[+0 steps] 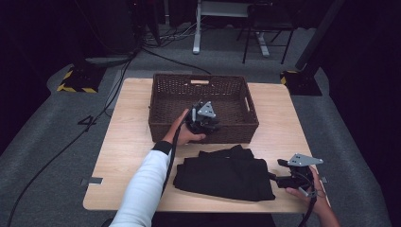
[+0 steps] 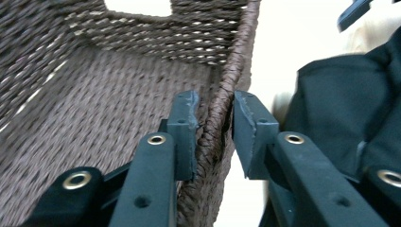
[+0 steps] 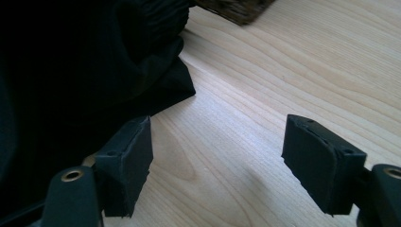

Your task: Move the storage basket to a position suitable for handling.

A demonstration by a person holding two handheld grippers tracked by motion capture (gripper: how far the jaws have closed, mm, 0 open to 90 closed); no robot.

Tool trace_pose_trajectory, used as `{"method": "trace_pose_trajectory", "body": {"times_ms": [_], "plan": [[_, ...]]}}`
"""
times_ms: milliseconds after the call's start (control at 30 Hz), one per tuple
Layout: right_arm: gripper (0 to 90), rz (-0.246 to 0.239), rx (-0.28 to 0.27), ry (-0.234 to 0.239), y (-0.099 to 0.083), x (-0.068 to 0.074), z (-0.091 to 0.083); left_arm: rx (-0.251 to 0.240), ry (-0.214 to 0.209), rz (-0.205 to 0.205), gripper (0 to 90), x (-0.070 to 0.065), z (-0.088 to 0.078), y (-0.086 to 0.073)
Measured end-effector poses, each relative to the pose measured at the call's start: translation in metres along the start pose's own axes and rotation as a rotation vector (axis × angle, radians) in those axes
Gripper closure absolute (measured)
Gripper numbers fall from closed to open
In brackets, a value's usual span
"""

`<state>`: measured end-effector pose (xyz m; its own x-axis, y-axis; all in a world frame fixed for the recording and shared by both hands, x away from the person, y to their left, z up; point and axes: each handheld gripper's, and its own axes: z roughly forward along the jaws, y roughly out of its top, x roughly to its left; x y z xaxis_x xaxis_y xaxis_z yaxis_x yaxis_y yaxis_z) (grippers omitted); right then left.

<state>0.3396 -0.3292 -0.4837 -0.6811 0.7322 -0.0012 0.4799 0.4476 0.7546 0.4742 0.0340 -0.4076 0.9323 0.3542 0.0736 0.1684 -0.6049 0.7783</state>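
A brown wicker basket (image 1: 203,79) stands at the back middle of the wooden table (image 1: 127,142). My left gripper (image 1: 202,124) straddles the basket's near wall, and in the left gripper view it (image 2: 215,120) is shut on the braided rim (image 2: 222,80), one jaw inside the basket and one outside. A folded black garment (image 1: 224,177) lies in front of the basket (image 2: 94,109), and it also shows in the left gripper view (image 2: 340,104). My right gripper (image 1: 276,178) rests at the garment's right edge, open; in its own view the gripper (image 3: 217,156) has bare table (image 3: 265,71) between its jaws and the black garment (image 3: 71,61) at left.
The basket's corner (image 3: 236,9) shows at the top of the right gripper view. Beyond the table, a grey floor carries cables (image 1: 108,94), two yellow-and-black stand bases (image 1: 78,80), a desk leg (image 1: 197,28) and a chair (image 1: 267,33).
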Motion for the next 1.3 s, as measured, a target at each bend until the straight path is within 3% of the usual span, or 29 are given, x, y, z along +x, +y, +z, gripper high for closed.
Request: {"method": "trace_pose_trajectory", "body": {"times_ms": [200,533,767,900,933,1000,1033,1100,1133,1167,1300], "plan": [[25.8,-0.002,0.003,0.01,0.0,0.001,0.002,-0.007,-0.026,0.005,71.7,-0.01,0.008,0.007],[25.9,-0.015,0.02,0.015,0.001,0.006,0.007,-0.027,-0.072,0.047,71.4,-0.034,0.03,0.026],[26.0,-0.012,0.021,0.013,0.001,0.006,0.008,-0.048,-0.07,0.026,70.7,-0.039,0.036,0.03],[26.0,-0.013,0.015,0.009,0.001,0.006,0.007,-0.069,-0.08,-0.02,63.2,-0.038,0.028,0.026],[26.0,-0.005,0.007,0.016,0.001,0.005,0.006,-0.069,-0.072,-0.038,56.3,-0.038,0.02,0.025],[26.0,0.002,0.004,0.018,0.001,0.004,0.005,-0.07,-0.065,-0.041,50.8,-0.039,0.015,0.024],[26.0,0.011,-0.001,0.01,0.001,0.003,0.004,-0.081,-0.06,-0.047,48.2,-0.041,0.002,0.023],[26.0,0.012,-0.005,0.007,0.001,0.003,0.003,-0.084,-0.053,-0.052,44.9,-0.042,-0.005,0.022],[26.0,0.013,-0.014,0.0,0.002,0.003,0.0,-0.094,-0.026,-0.07,40.2,-0.047,-0.025,0.019],[26.0,0.013,-0.014,0.0,0.002,0.003,0.0,-0.094,-0.026,-0.07,32.4,-0.047,-0.025,0.019],[25.8,0.018,-0.033,-0.03,0.006,0.004,-0.008,-0.073,0.018,-0.057,26.7,-0.061,-0.047,0.007]]}}
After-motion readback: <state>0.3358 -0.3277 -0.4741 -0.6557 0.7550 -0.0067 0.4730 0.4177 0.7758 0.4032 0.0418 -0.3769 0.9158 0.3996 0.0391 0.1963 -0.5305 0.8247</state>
